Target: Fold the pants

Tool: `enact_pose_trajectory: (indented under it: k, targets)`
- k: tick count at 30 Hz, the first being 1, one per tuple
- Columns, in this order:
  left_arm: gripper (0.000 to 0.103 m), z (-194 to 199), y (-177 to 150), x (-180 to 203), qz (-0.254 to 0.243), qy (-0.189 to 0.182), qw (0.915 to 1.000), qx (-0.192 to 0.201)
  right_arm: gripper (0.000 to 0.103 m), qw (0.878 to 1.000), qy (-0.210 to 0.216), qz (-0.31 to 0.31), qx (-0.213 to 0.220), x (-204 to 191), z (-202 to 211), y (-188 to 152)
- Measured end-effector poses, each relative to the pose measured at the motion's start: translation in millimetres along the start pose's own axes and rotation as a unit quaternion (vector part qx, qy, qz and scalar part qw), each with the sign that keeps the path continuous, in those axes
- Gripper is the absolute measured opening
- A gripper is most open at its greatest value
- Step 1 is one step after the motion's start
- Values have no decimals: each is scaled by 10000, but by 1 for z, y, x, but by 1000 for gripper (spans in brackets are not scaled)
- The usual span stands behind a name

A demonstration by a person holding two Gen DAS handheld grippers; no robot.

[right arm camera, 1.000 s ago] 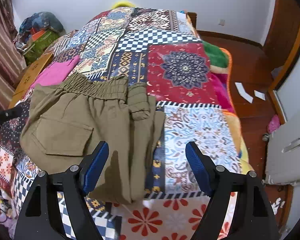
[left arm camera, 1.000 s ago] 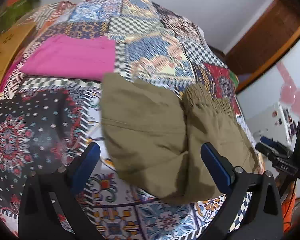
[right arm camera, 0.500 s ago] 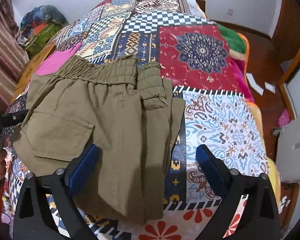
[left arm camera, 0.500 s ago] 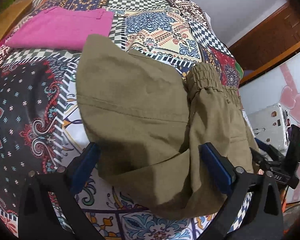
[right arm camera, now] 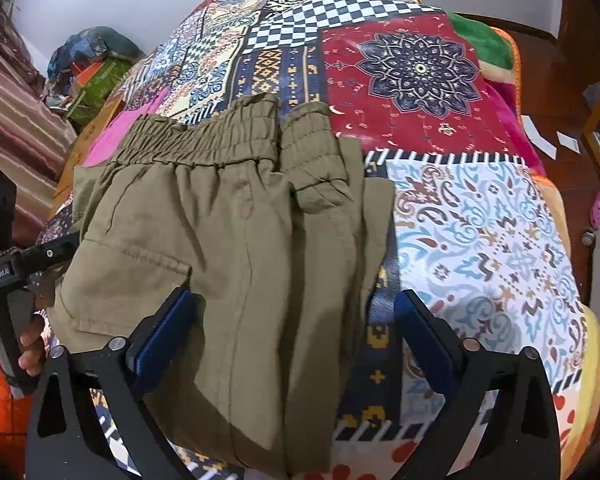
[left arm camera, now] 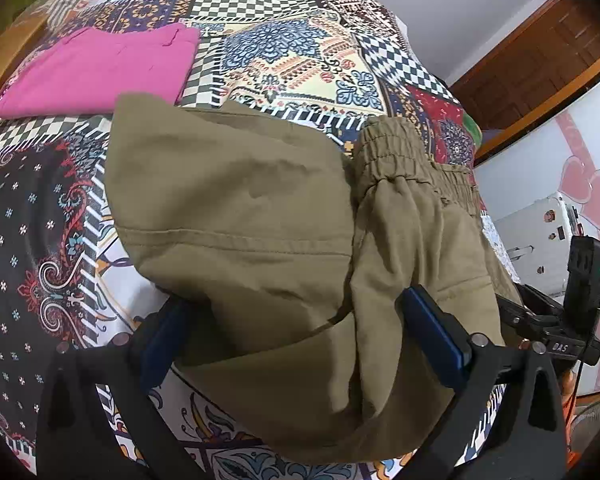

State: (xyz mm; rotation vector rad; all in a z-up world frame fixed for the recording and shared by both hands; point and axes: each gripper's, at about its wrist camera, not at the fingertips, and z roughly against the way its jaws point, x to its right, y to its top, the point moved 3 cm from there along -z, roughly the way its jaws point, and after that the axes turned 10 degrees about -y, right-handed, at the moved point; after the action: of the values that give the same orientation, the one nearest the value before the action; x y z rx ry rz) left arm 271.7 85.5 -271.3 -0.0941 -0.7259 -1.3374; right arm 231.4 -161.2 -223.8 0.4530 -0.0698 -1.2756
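Olive cloth bunched between two sets of open fingers

Patchwork bed (right arm camera: 480, 248) carries everything; take the olive pants (right arm camera: 228, 248) as the landmark, lying partly folded on the quilt near its front edge, the elastic waistband (right arm camera: 204, 144) on their far side and a patch pocket (right arm camera: 124, 276) on their left half; beyond the pants, toward the far left of the bed, lies a folded pink garment (left arm camera: 96, 68), its near edge just beside them.

Left gripper (left arm camera: 304, 344) sits at the near edge of the pants with its blue fingers (left arm camera: 434, 332) spread wide, a thick roll of cloth between them and one finger partly hidden under the fabric; nothing is pinched. Right gripper (right arm camera: 296, 336) hovers over the near right part of the pants, fingers (right arm camera: 420, 332) equally wide apart, one above the cloth and one above bare quilt just beside the pants.

Risk, as I judge it: the left side would close on several layers at once, so a lift may drag the whole bundle and undo the fold; the right side straddles the hem edge, so it could catch only one layer, or the quilt, leaving the fold skewed; the loose cuff lying by the waistband may slip out.
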Motion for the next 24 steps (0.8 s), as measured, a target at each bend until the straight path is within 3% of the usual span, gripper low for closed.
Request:
enact_pose_trajectory:
  k: [7,9,11,15,20,24]
  targets:
    - [101,5,-1,15,-103,-369,9993,43,80,9998,209,-11,-8,-7,-2,3]
    - [101,6,-3,21,-172,-471,9987,30,71,9998,166,44,33,-10,1,5]
    - [100,8,-7,31,-315,-676,9972,-17,52,9997,89,168,123,-14,8,5]
    - [100,3,-10,46,-705,-388,9968,-11,54,9993,-74,326,169,-21,10,6]
    - [100,-10,-3,33,-395,-371,9985,-41,78,9999,-8,116,-10,-14,-2,7]
    - [100,-12,0,34,-389,-311,9988,28,76,9992,280,-266,-126,-4,-8,7]
